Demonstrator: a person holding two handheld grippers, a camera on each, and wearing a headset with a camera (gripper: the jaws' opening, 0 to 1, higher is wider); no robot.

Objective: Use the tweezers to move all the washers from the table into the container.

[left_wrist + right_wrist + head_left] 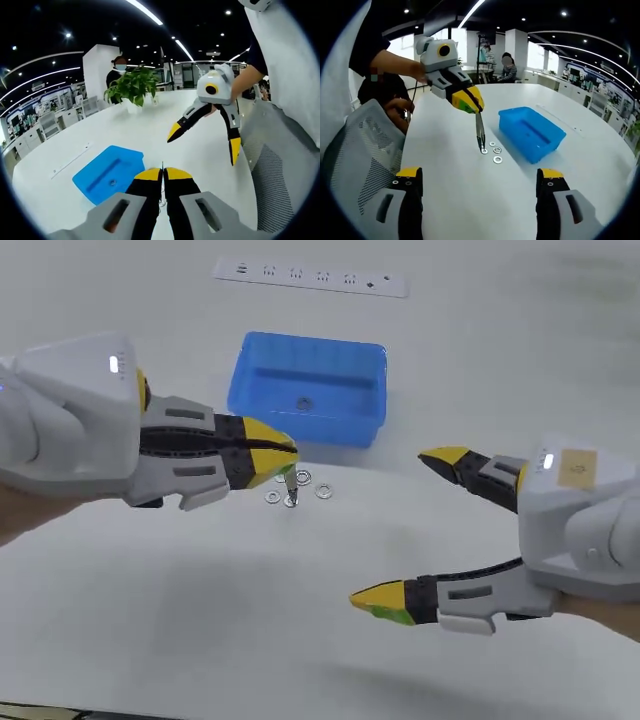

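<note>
Item 1: washers [323, 491]. Four small silver rings lay flat and close together on the white tabletop [200, 620], just in front of the near wall of the container and toward the middle of the tabletop. In the right gripper view the washers [497, 159] showed as thin bright circles with open centres.

Item 2: container [310, 390]. A shallow, rectangular, open-topped tub of translucent blue plastic stood behind the washers, on the far half of the tabletop. A small round grey piece lay on its floor, too blurred to identify.

Item 3: tweezers [290, 485]. A slim grey metal pair pointed downward, its tips at the tabletop among the washers. In the right gripper view the tweezers [480, 132] ended at the ring nearest that camera. Whether they pinched it could not be told.

Item 4: left gripper [275, 455]. Its yellow-tipped jaws were pressed together on the upper end of the tweezers, above the washers.

Item 5: right gripper [410, 527]. Its jaws were spread wide and held nothing. It hung above the tabletop to the right of the washers, well apart from them.

Item 6: power strip [310, 277]. White, it lay beyond the container toward the far edge.
</note>
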